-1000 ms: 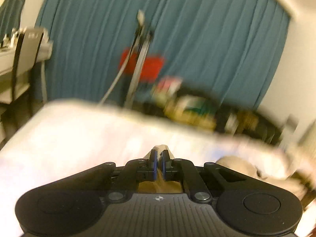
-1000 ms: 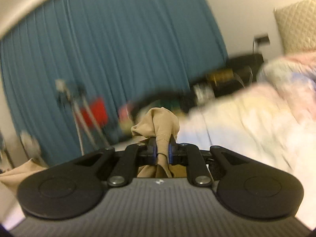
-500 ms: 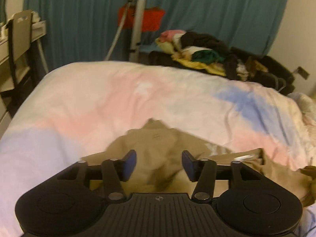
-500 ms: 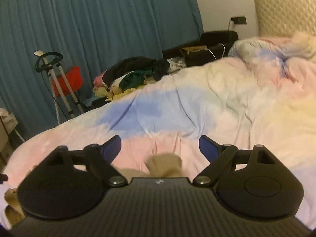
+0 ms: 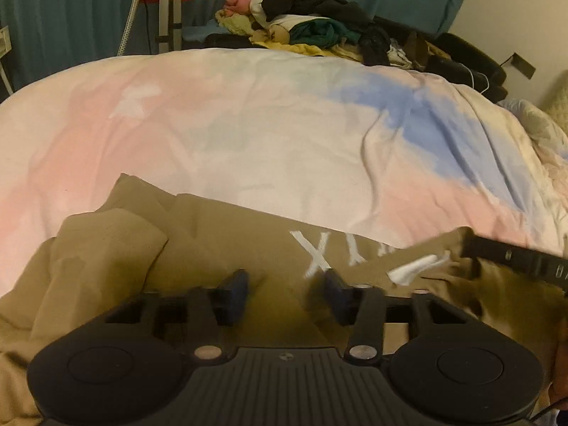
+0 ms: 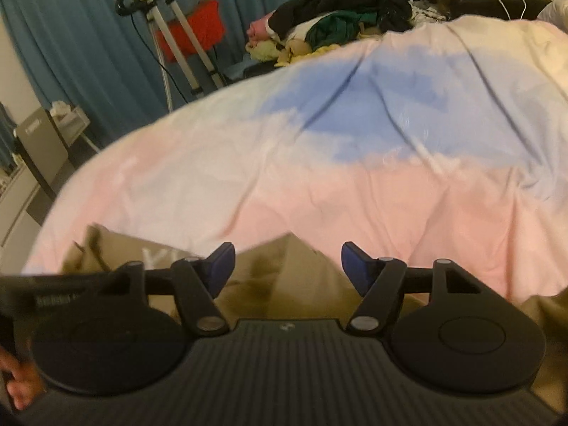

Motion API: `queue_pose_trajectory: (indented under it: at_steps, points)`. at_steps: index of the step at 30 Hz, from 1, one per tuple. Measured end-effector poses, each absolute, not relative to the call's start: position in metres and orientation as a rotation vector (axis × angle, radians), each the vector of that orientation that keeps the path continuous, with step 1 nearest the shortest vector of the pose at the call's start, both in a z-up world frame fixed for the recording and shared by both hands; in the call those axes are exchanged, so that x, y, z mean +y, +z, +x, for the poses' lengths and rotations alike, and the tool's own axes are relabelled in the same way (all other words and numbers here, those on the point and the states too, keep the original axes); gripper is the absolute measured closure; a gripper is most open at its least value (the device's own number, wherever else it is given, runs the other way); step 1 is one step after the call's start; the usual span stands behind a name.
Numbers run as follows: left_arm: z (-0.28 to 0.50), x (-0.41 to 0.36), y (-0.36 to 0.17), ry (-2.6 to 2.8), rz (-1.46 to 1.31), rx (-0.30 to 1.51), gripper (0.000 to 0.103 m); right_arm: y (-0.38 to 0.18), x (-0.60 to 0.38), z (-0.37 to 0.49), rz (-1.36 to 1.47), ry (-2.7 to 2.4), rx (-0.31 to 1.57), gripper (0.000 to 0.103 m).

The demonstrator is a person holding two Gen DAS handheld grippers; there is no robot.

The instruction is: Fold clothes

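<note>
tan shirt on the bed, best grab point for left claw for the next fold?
Probably the raised folded flap at the left end of the tan shirt. It stands proud of the pastel duvet with a free edge, unlike the flat printed middle. Come from the near side, the open left claw angled left, one finger under the edge. The right claw is open too.

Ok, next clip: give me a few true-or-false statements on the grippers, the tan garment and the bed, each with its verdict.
1. The left gripper is clamped on the tan garment. False: its jaws stand apart, gripping nothing.
2. The right gripper is open. True.
3. The tan garment lies on the pastel duvet. True.
4. The garment's lettering is black. False: it is white.
5. The clothes pile sits on top of the garment. False: it lies beyond the bed's far edge.
</note>
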State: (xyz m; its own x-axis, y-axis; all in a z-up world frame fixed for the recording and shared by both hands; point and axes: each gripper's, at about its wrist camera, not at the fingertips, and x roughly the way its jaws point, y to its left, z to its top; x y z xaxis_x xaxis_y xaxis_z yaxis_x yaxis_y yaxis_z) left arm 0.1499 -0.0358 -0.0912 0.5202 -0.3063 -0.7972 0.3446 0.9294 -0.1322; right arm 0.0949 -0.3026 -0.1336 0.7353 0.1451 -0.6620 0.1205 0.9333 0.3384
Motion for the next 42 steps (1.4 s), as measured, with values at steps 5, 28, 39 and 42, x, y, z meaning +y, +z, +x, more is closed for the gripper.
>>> queue_pose_trajectory:
  at_steps: [5, 28, 39, 42]
  points:
    - [0.148, -0.027, -0.07, -0.419, 0.024, 0.86, 0.096, -0.146, -0.298, 0.104, 0.355, -0.004, 0.745, 0.034]
    - [0.008, 0.025, 0.018, -0.715, -0.068, 0.594, 0.097, -0.122, -0.258, 0.071, 0.069, 0.105, 0.761, 0.034]
    - [0.025, 0.024, -0.029, -0.584, -0.005, 0.815, 0.096, -0.114, -0.28, 0.05, 0.099, -0.15, 0.672, 0.034]
    - [0.027, 0.018, -0.039, -0.59, 0.002, 0.854, 0.094, -0.102, -0.281, 0.035, 0.129, -0.188, 0.573, 0.035]
